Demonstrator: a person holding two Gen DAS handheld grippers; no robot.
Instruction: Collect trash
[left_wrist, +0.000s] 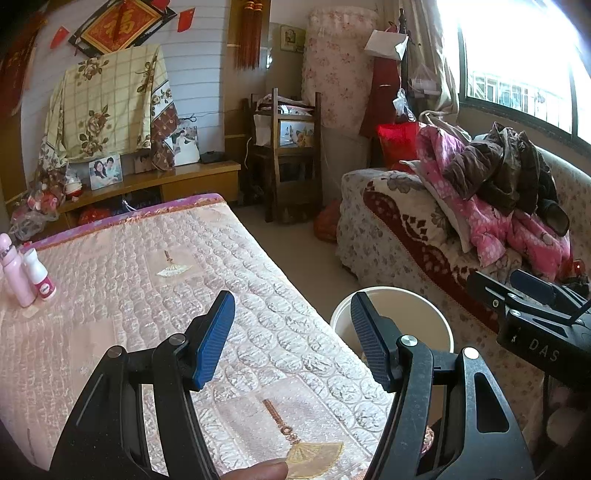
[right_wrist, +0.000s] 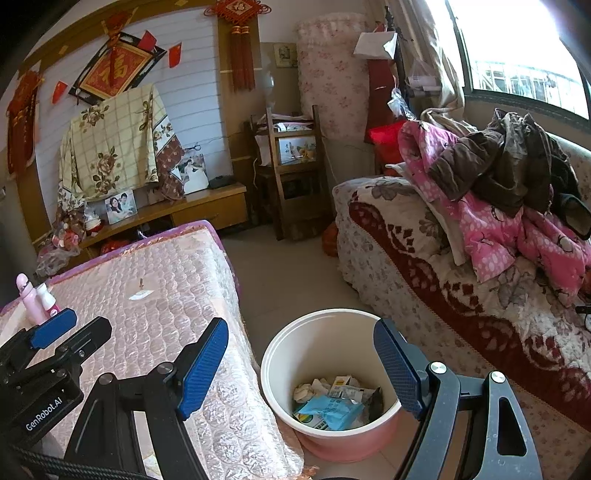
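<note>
A pink waste bin (right_wrist: 334, 439) with a white inside stands on the floor between the covered table and the sofa. It holds trash: a blue packet (right_wrist: 332, 410), crumpled tissue (right_wrist: 306, 391) and small wrappers. My right gripper (right_wrist: 301, 328) hangs open just above and in front of the bin, with nothing between its blue pads. My left gripper (left_wrist: 291, 306) is open and empty over the pink quilted table cover (left_wrist: 147, 295), near its right edge. The bin's rim (left_wrist: 391, 295) shows past its right finger. Each gripper appears in the other's view: the right gripper (left_wrist: 509, 284), the left gripper (right_wrist: 74, 326).
Two pink-and-white bottles (left_wrist: 26, 273) stand at the table's left edge. A sofa (right_wrist: 424, 280) piled with pink and brown clothes runs along the right under the window. A wooden chair (right_wrist: 291, 177) and a low cabinet (right_wrist: 192, 214) stand at the back. A thumb (left_wrist: 266, 470) shows at the bottom.
</note>
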